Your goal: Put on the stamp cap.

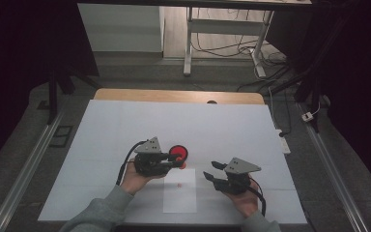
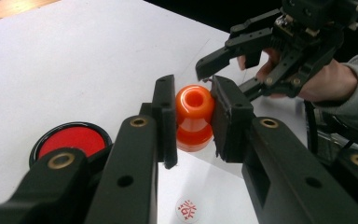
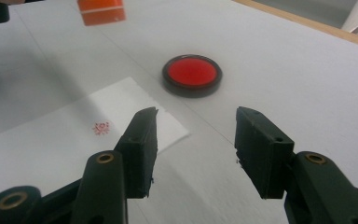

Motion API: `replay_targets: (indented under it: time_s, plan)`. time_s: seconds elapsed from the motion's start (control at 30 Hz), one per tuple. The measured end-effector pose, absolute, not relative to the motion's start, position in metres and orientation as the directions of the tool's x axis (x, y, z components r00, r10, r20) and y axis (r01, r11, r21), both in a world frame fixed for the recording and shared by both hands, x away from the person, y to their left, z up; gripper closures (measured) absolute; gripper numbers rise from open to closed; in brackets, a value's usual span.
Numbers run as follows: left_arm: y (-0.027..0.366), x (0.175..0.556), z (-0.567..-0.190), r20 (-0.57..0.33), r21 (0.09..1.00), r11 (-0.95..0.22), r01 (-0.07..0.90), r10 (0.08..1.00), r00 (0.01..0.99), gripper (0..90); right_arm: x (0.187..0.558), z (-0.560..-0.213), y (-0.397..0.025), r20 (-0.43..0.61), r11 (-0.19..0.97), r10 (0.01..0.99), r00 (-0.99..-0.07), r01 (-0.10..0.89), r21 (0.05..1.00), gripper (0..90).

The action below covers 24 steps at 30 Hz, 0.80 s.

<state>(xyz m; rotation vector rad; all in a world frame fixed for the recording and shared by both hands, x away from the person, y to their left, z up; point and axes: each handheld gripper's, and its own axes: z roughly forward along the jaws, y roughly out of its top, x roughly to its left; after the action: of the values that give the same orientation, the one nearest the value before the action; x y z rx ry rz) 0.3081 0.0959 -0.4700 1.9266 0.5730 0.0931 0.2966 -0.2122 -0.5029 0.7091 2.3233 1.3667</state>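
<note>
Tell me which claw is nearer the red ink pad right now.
Left. The left claw hangs right beside the red ink pad, shut on the orange stamp. The right claw is open, farther off to the pad's right and nearer the person.

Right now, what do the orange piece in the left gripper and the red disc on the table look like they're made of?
Orange stamp: looks like glossy moulded plastic, with bright highlights on its rounded top.
Red disc: probably an ink pad, with a matte red face inside a shiny black rim that looks plastic; the face's material is hard to tell.

white table (image 1: 125,125), paper sheet (image 1: 179,200), red disc (image 1: 178,152)
</note>
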Motion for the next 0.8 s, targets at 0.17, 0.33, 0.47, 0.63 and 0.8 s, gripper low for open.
replay_targets:
  time_s: [0.17, 0.33, 0.47, 0.63, 0.8]
  plan:
    - [0.099, 0.307, -0.467, -0.174, 0.886, -0.320, 0.336, 0.442, 0.880, 72.1, 0.295, -0.503, -0.226, -0.075, 0.429, 0.599, -0.797, 0.240, 0.871, 47.6]
    - [0.106, 0.307, -0.463, -0.162, 0.886, -0.324, 0.331, 0.452, 0.877, 72.1, 0.293, -0.504, -0.244, -0.092, 0.438, 0.623, -0.777, 0.248, 0.864, 47.5]
    - [0.110, 0.308, -0.461, -0.163, 0.887, -0.322, 0.333, 0.455, 0.875, 72.1, 0.291, -0.504, -0.258, -0.085, 0.427, 0.646, -0.759, 0.266, 0.864, 46.9]
    - [0.114, 0.307, -0.460, -0.163, 0.885, -0.321, 0.336, 0.462, 0.872, 72.0, 0.287, -0.505, -0.276, -0.092, 0.419, 0.671, -0.735, 0.275, 0.866, 46.7]
    - [0.120, 0.308, -0.457, -0.157, 0.886, -0.317, 0.339, 0.483, 0.861, 72.0, 0.286, -0.505, -0.288, -0.098, 0.417, 0.691, -0.717, 0.283, 0.864, 46.2]
